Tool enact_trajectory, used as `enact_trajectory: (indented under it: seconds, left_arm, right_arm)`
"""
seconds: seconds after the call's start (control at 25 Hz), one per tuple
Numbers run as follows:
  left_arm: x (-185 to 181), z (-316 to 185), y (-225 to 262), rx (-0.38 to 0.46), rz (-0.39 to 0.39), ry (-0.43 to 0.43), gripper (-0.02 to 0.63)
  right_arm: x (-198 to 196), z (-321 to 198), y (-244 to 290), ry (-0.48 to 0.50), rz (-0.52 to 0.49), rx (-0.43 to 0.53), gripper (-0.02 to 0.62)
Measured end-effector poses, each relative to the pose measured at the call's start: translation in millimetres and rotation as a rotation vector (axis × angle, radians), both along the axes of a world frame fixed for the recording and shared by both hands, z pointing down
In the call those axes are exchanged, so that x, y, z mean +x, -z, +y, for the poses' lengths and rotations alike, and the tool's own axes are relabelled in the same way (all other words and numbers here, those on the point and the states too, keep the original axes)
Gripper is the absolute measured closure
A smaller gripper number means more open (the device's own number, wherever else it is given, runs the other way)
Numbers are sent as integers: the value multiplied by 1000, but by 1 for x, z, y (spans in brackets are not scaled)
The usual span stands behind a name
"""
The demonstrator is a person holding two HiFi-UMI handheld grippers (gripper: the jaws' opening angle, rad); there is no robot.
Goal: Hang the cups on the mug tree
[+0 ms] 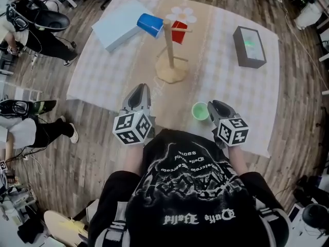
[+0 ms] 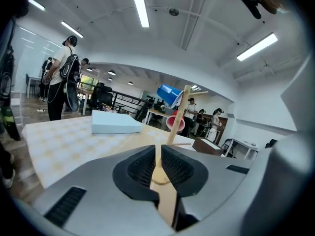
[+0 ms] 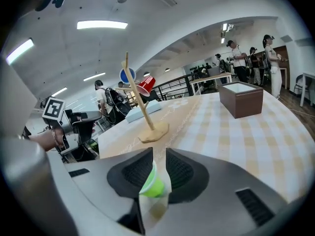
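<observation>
The right gripper pinches the rim of a smooth green cup between ribbed pads; the left gripper sits nearly closed, empty. The head view alone shows the cup's round mouth.

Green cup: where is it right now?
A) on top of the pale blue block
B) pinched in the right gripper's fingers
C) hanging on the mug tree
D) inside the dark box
B, the green cup sits in the right gripper, whose fingers are closed on it; the mug tree holds only the blue cup and the red cup.
</observation>
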State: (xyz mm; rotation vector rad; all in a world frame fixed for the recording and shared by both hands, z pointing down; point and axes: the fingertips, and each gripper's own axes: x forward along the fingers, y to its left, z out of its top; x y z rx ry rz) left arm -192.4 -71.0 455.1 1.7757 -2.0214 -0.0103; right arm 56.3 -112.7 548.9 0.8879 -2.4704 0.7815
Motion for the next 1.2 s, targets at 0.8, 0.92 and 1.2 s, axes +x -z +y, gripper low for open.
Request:
enact_trajectory:
  seconds: [0.8, 0.92, 1.2]
  left_arm:
    - [1, 63, -68, -173, 130, 94, 563]
    - [0, 65, -70, -180, 131, 97, 565]
    - [-2, 63, -71, -182, 130, 105, 566]
  right_arm:
    - [-13, 11, -22, 37, 90, -37, 560]
    - [-16, 11, -19, 45, 102, -9, 561]
    - [-15, -2, -5, 11, 135, 66, 563]
